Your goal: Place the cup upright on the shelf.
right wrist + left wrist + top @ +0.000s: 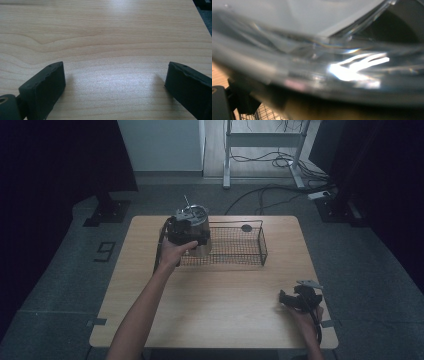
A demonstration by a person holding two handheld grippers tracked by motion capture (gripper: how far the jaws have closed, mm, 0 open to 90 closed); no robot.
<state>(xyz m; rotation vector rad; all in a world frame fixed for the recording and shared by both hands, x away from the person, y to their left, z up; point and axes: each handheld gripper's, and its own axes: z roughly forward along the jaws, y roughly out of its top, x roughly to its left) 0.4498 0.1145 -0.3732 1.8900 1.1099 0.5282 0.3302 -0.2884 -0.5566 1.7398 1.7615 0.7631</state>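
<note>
Left gripper: we hold it against a shiny metal pot at the left end of the wire basket; we cannot tell how its jaws stand, though in the left gripper view the pot's glossy lid presses right up to the camera.
Pot: upright, over the basket's left end, a thin rod rising from its top.
Basket: long axis runs left to right across the far half of the wooden table; a small dark disc lies by its far rim.
Key relation: the pot is well apart from the right gripper; our left hand is far nearer.
Right gripper: jaws spread wide, empty, low over bare table at the near right corner.
Writing: none that we can read on the pot or basket.
</note>
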